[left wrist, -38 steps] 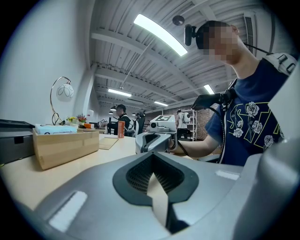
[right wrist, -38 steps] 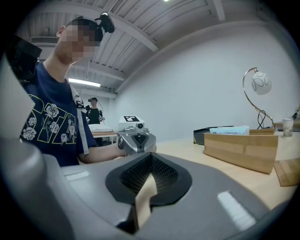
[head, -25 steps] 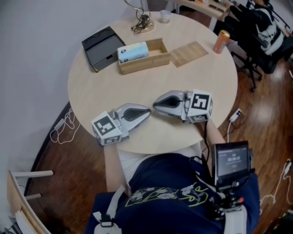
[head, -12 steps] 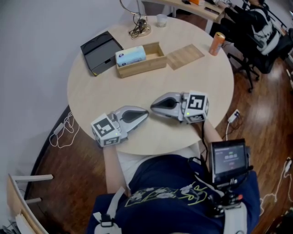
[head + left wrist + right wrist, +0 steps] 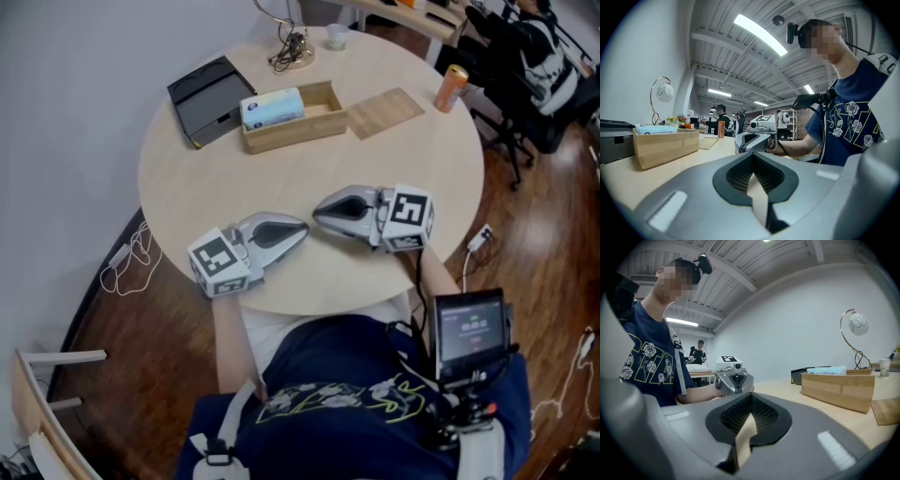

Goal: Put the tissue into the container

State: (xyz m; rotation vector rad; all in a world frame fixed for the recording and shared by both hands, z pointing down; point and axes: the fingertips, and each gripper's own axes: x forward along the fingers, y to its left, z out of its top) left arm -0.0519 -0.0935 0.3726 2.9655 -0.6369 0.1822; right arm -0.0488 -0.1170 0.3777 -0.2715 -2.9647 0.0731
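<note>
Near the front edge of the round wooden table, the person rests both tools flat on the wood, one in each hand. The left gripper lies at an angle with its marker cube towards the person and its nose pointing up and to the right. The right gripper points back the other way, so the two noses sit close to one another near the middle of that edge. I cannot tell whether they touch. Each gripper's own view shows its jaws pressed together with nothing between them, so both are clenched and empty. Well apart from them, across the table, stands the container, an open wooden box. The tissue pack, pale blue and white, already sits in the left end of that box, while the right end shows bare wood. Just to the right of the box a flat wooden lid lies on the tabletop. Just to its left an open black case sits near the table's edge. An orange can stands upright at the far right rim. A lamp base with a tangle of cord and a small glass sit at the far side.
</note>
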